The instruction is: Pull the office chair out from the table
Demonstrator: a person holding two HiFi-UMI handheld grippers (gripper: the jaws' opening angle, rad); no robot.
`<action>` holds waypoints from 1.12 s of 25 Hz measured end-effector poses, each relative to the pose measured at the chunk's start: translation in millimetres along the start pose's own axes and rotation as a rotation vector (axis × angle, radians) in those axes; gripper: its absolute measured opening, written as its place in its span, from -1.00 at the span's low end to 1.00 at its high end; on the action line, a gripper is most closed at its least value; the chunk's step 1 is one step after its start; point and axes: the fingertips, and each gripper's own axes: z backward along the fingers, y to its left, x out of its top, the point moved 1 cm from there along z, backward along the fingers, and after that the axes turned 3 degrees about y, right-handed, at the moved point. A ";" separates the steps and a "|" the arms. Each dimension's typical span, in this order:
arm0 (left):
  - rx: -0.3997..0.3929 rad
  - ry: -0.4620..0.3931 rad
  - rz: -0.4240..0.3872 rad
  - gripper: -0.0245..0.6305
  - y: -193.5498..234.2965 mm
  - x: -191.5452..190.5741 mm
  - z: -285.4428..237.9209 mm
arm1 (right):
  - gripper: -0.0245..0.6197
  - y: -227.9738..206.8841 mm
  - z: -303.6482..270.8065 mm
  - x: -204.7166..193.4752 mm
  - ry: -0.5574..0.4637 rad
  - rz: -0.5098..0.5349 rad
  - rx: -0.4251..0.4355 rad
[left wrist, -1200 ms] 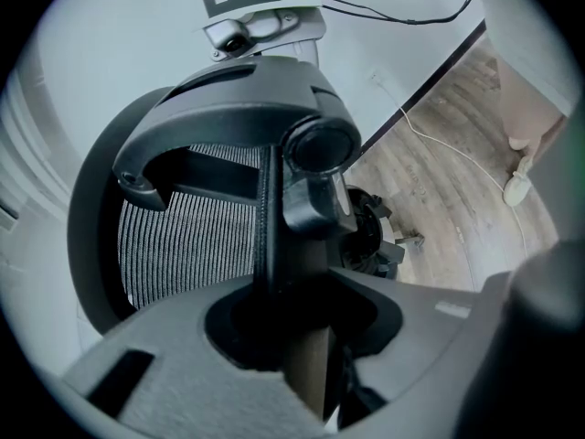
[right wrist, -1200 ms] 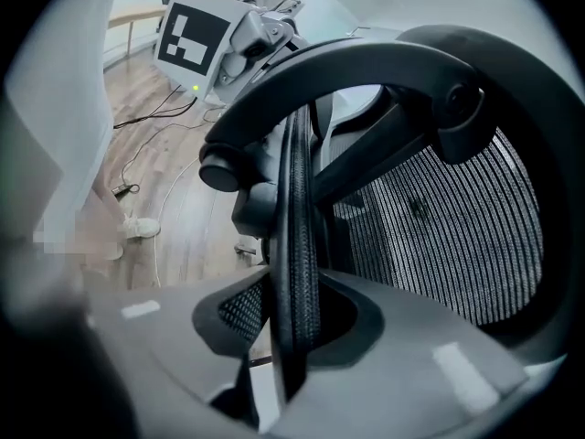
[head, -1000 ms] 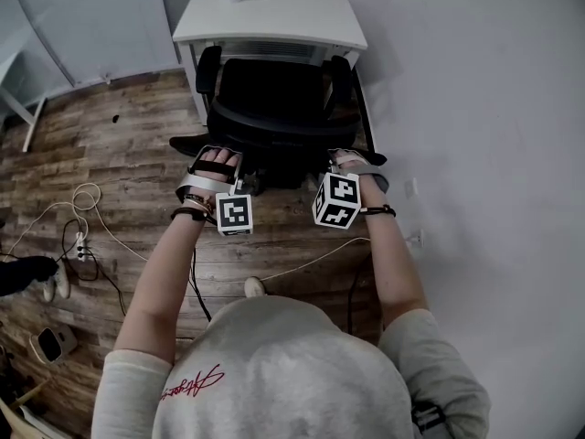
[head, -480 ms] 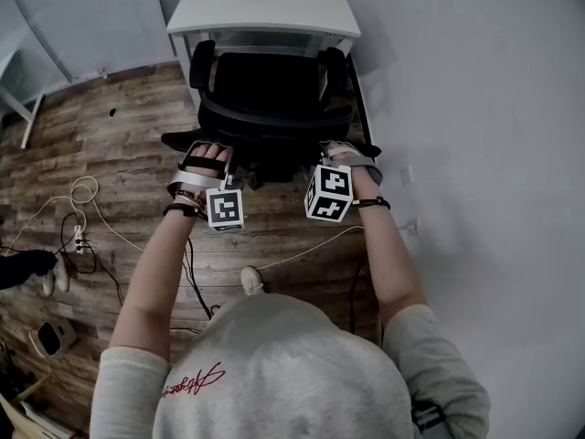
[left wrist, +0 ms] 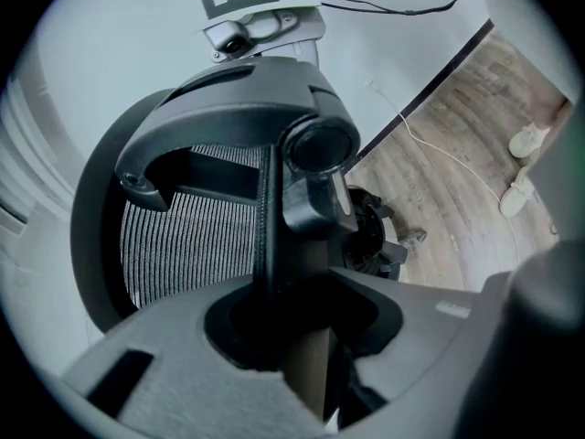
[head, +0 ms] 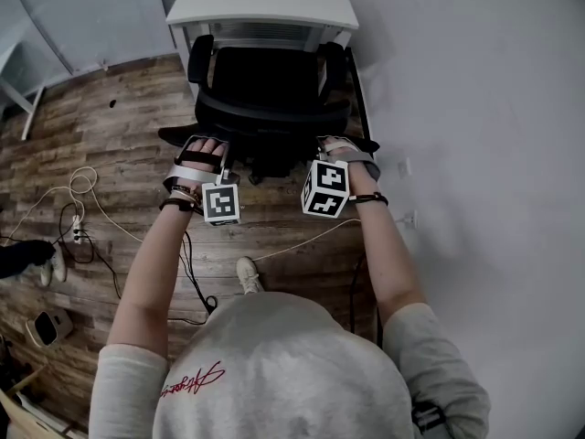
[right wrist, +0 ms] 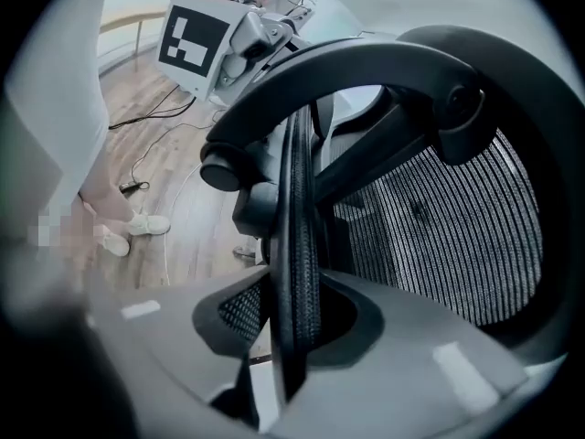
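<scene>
The black office chair (head: 265, 90) stands in front of the white table (head: 265, 3), its mesh back toward me. My left gripper (head: 203, 149) is shut on the left edge of the backrest, and my right gripper (head: 336, 146) is shut on the right edge. In the left gripper view the dark backrest rim (left wrist: 270, 236) runs down between the jaws of the left gripper (left wrist: 302, 318). In the right gripper view the mesh rim (right wrist: 297, 227) is pinched in the right gripper (right wrist: 297, 323). The chair's armrests show just clear of the table's front edge.
A white wall (head: 475, 108) runs close along the chair's right side. Cables (head: 82, 199) and a power strip (head: 78, 238) lie on the wooden floor to the left. My shoe (head: 245, 273) is on the floor behind the chair.
The chair has come a little away from the table together with both grippers. My foot has shifted back. Both grips look unchanged.
</scene>
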 end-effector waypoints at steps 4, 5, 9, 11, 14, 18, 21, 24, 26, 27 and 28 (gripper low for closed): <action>0.002 -0.003 0.009 -0.56 -9.5 12.3 9.0 | -0.63 14.2 4.9 -7.5 -0.004 0.006 -0.010; 0.003 -0.005 0.012 -0.56 -11.5 15.5 11.4 | -0.63 17.5 6.4 -9.3 -0.005 0.006 -0.013; -0.001 0.012 -0.003 -0.56 -18.2 20.6 16.5 | -0.63 25.9 10.1 -14.4 -0.009 0.013 -0.016; 0.000 0.014 0.000 -0.56 -20.9 23.4 21.2 | -0.64 30.6 13.6 -15.1 -0.011 0.016 -0.017; 0.007 -0.005 0.034 -0.56 -23.3 31.4 31.6 | -0.64 38.8 20.5 -15.6 -0.012 0.017 -0.016; 0.010 0.019 0.000 -0.56 -27.5 32.1 39.8 | -0.64 44.6 28.8 -17.0 -0.014 0.026 -0.032; 0.007 0.012 0.013 -0.56 -28.0 34.6 42.9 | -0.64 46.3 31.4 -17.2 -0.012 0.027 -0.032; 0.007 0.009 0.020 -0.56 -27.2 36.1 46.6 | -0.64 48.1 34.1 -16.9 -0.013 0.030 -0.027; 0.005 0.013 0.016 -0.56 -26.3 36.3 47.6 | -0.64 47.6 35.9 -17.4 -0.014 0.031 -0.024; 0.003 0.016 0.011 -0.56 -26.5 36.6 48.1 | -0.64 47.9 36.9 -18.2 -0.014 0.030 -0.023; 0.001 0.017 0.009 -0.56 -26.9 37.5 49.0 | -0.64 49.0 37.9 -18.9 -0.014 0.029 -0.021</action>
